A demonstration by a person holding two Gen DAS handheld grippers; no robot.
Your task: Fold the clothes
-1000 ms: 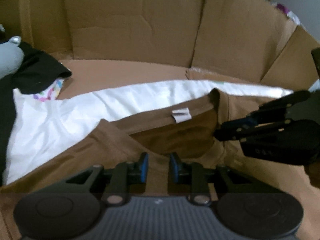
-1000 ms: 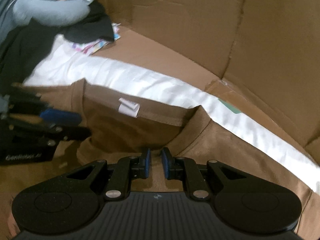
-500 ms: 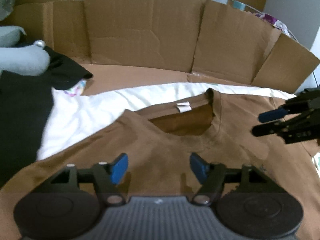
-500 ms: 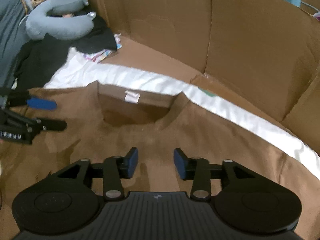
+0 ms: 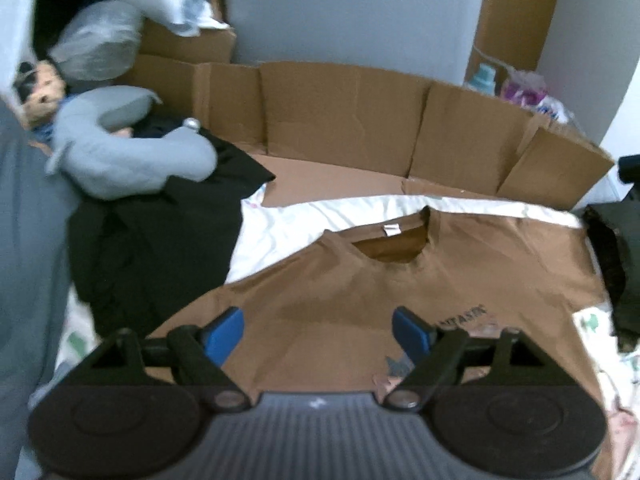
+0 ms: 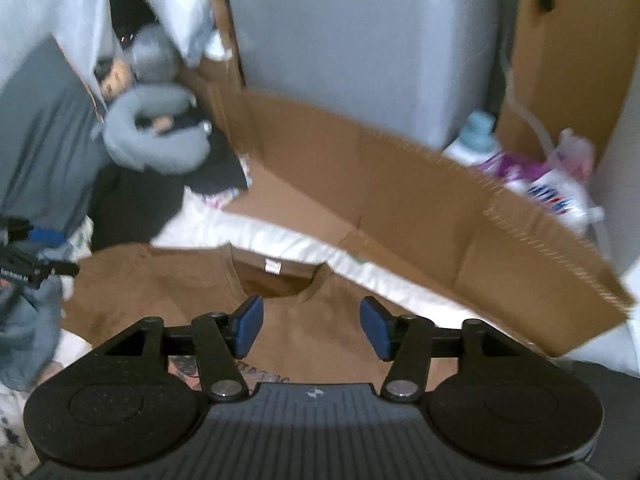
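Brown shirt (image 5: pixel 360 280) lies flat, front up, collar far, on white cloth (image 5: pixel 304 220); no fold visible, so folding all left to do. Your left gripper (image 5: pixel 318 330) & right gripper (image 6: pixel 311 326): jaws spread, holding nothing, above shirt. L view shows black clothes (image 5: pixel 152 232) far left; R view shows bottles (image 6: pixel 556 192) behind cardboard (image 6: pixel 400 184).

A grey neck pillow (image 5: pixel 132 156) rests on dark cloth — cardboard walls (image 5: pixel 344 108) behind, detergent bottle (image 6: pixel 476 140) beyond.

Black grippers, blue-padded fingers (image 5: pixel 224 330)
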